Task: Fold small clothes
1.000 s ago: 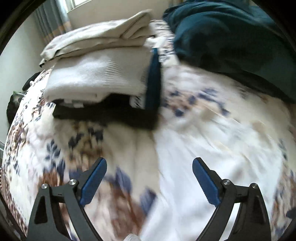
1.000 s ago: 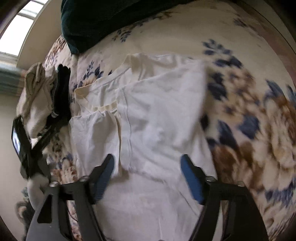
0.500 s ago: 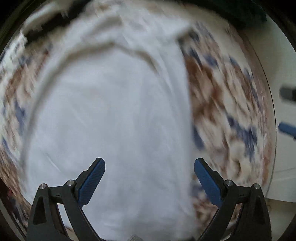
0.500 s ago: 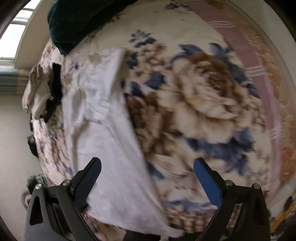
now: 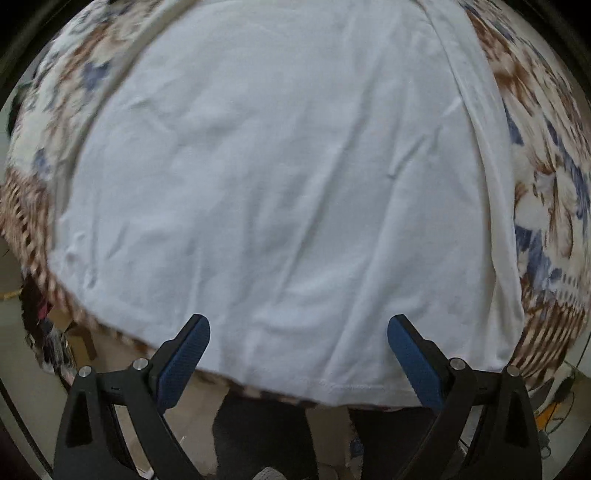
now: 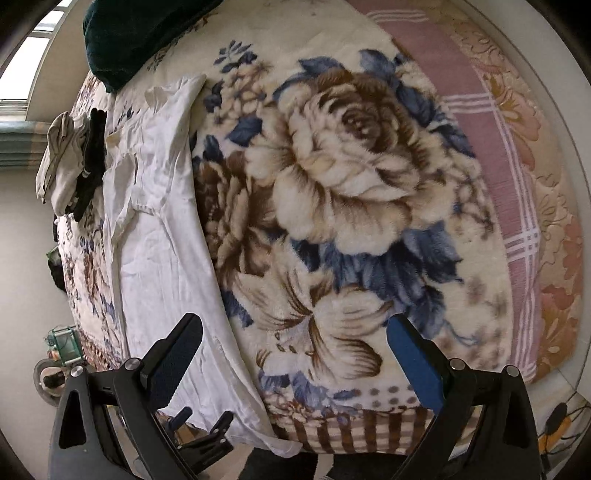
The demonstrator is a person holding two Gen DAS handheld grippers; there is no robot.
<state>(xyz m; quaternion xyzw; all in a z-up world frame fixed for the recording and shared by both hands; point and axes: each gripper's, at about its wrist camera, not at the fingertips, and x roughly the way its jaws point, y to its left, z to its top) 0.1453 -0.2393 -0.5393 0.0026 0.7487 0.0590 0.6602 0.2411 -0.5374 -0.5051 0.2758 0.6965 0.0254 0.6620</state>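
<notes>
Over the near hem of the shirt (image 5: 280,177) the left gripper (image 5: 298,354) hangs with its jaws spread wide and nothing between them; its blue pads (image 5: 184,363) stand clear above the cloth, one to each side of the hem's middle. Below the hem, off the bed's edge, a person's dark trouser legs (image 5: 266,435) show between the fingers. The shirt lies flat on the blanket (image 5: 543,206), white and lightly creased, its stitched hem hanging just past the blanket's striped border. A long fold runs up the shirt's right side. The blanket's brown and blue flowers show on both sides of the shirt.

In the right wrist view, the right gripper (image 6: 295,356) is also released, jaws at full spread and empty. It hovers over bare blanket to the right of the shirt (image 6: 162,229), its left pad over the shirt's right edge and its right pad over the flower print. The tips of the left gripper (image 6: 201,424) peek in at the shirt's near corner. From here the shirt runs away as a long white strip, a sleeve folded in across it partway up. Beyond the shirt's far end, a pile (image 6: 70,162) of pale and black clothes sits on the blanket, and a dark green quilt (image 6: 140,33) lies further back. Right of the blanket, a pink checked sheet (image 6: 517,192) covers the bed.
</notes>
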